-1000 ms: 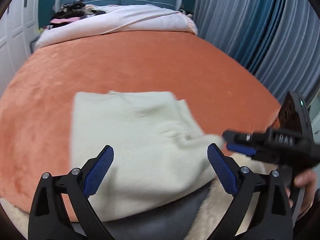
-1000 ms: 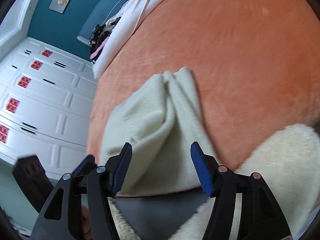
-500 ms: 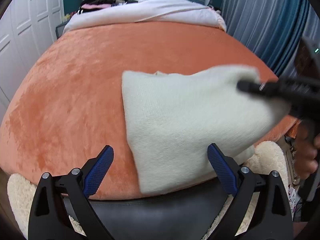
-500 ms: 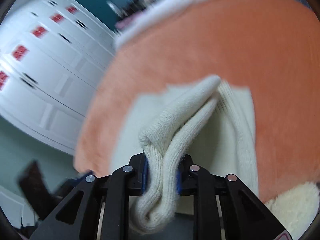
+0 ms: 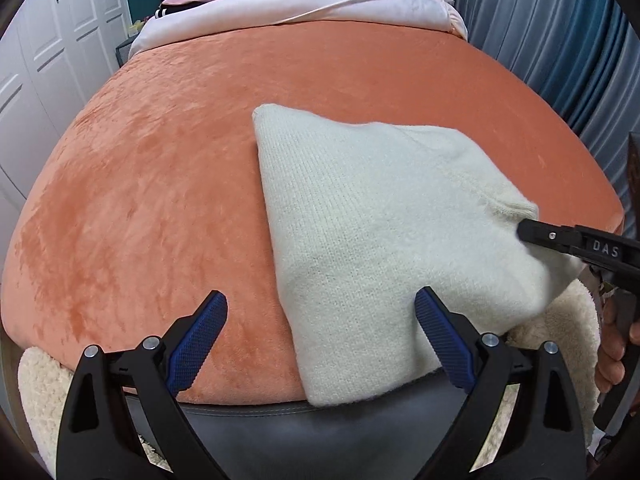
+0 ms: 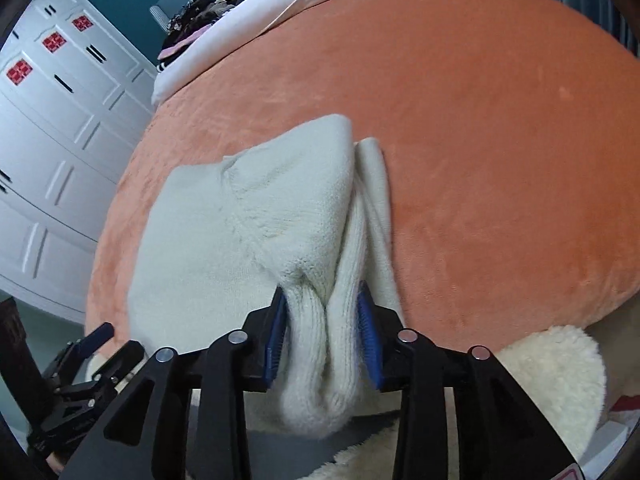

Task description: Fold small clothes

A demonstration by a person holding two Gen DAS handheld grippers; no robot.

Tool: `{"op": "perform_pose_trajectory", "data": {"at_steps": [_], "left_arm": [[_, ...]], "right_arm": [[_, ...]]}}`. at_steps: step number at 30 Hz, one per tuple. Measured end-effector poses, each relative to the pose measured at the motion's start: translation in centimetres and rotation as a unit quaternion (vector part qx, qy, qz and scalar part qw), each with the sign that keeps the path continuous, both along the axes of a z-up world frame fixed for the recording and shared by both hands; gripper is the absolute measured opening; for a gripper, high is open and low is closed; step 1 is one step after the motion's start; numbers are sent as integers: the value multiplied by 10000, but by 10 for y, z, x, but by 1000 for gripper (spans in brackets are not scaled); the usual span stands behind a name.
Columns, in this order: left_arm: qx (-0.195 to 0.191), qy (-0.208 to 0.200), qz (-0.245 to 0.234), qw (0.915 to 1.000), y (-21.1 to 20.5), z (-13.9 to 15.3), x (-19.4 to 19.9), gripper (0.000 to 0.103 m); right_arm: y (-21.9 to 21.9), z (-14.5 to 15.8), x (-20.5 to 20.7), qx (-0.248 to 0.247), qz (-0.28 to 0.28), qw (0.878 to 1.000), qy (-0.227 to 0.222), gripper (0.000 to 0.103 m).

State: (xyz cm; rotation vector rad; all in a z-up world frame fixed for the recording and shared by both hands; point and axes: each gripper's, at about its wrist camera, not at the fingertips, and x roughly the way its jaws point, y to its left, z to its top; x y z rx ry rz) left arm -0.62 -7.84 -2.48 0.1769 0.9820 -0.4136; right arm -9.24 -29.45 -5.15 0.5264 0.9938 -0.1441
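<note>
One cream sweater (image 5: 384, 240) is spread on the bed (image 5: 160, 184); its bunched edge, partly hidden, is pinched between the right gripper (image 6: 325, 334) fingers. The left gripper (image 5: 320, 336) fingers are spread, empty, before it

You get soft, even room light, bright enough, with no glare; only faint shadows lie beneath the cream knitted garment (image 5: 384, 232); fisheye distortion bulges the plush orange bed cover (image 6: 480, 140); corners vignette black; both views look sharp.
</note>
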Motion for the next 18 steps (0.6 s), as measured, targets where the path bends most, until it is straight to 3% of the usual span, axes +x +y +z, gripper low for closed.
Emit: {"op": "perform_pose_trajectory", "data": {"at_steps": [3,5,7,9,11,12,13,15,18], "left_arm": [[-27,44,67,10000,1,2,0,93],[-30,59,160,9999,4,3,1,93],[-38,113,255,9996,6,4,5,93],[-5,176,332,9993,9,3,8,93],[53,213,416,9989,12,0,10,93],[95,231,436,9987,13,-1,11,93],[171,255,453,9985,14,-3,12,93],[252,242,456,9983,16,-4,12,93],[195,255,501,9982,18,-4,13,93]], "right_arm": [[6,20,-7,-414,-44,9991,-75,43],[16,45,-11,-391,191,9977,-516,37],[24,49,-12,-374,627,9950,-685,29],[45,31,-10,-475,1071,9925,-346,24],[56,-23,4,-748,1270,9879,492,16],[56,-50,9,-620,1335,9846,940,14],[53,-58,9,-459,1235,9862,1004,13],[49,-38,8,-285,1060,9894,951,14],[43,4,-1,-208,865,9953,372,14]]}}
